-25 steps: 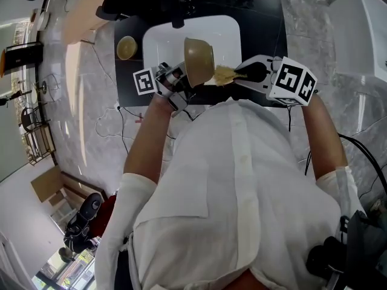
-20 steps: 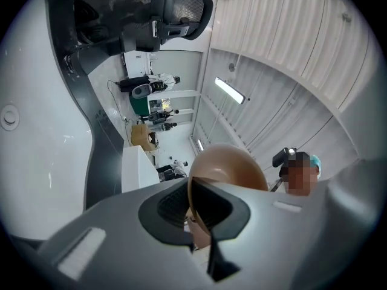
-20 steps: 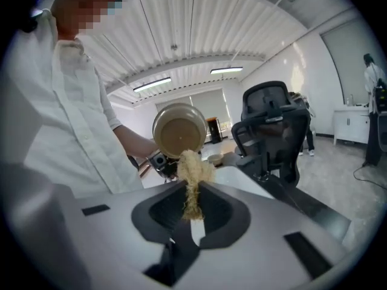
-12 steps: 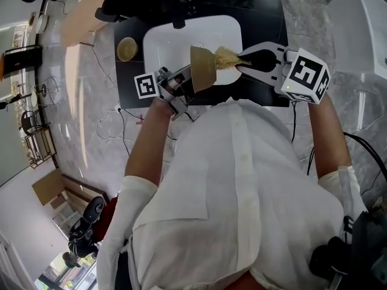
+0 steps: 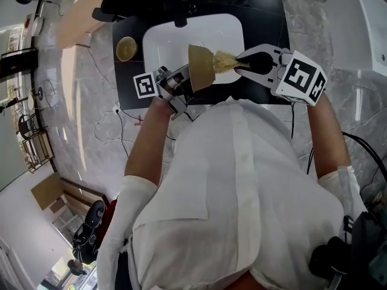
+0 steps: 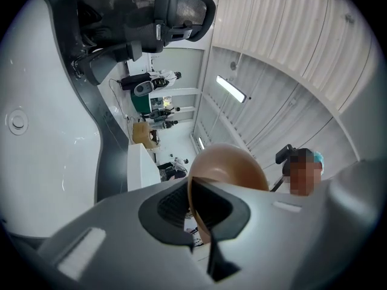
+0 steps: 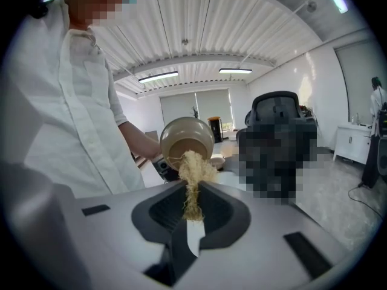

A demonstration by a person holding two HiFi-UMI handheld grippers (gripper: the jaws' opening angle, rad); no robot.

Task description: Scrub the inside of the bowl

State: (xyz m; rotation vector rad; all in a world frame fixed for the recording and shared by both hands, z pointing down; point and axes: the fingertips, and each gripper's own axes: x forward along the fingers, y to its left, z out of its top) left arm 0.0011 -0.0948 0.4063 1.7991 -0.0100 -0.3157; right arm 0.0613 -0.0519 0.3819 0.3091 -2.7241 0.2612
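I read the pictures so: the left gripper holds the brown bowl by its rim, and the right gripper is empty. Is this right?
Not quite. The right gripper is not empty: the right gripper view shows its jaws shut on a straw-coloured fibrous scrubber, whose far end is at the mouth of the brown bowl. The left gripper does hold that bowl by its rim.

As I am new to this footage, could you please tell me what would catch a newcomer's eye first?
A tan bowl, tipped on its side above the white basin, is pinched by its rim in the left claw. The right claw grips a straw-coloured scrubber whose tuft reaches the bowl's mouth.
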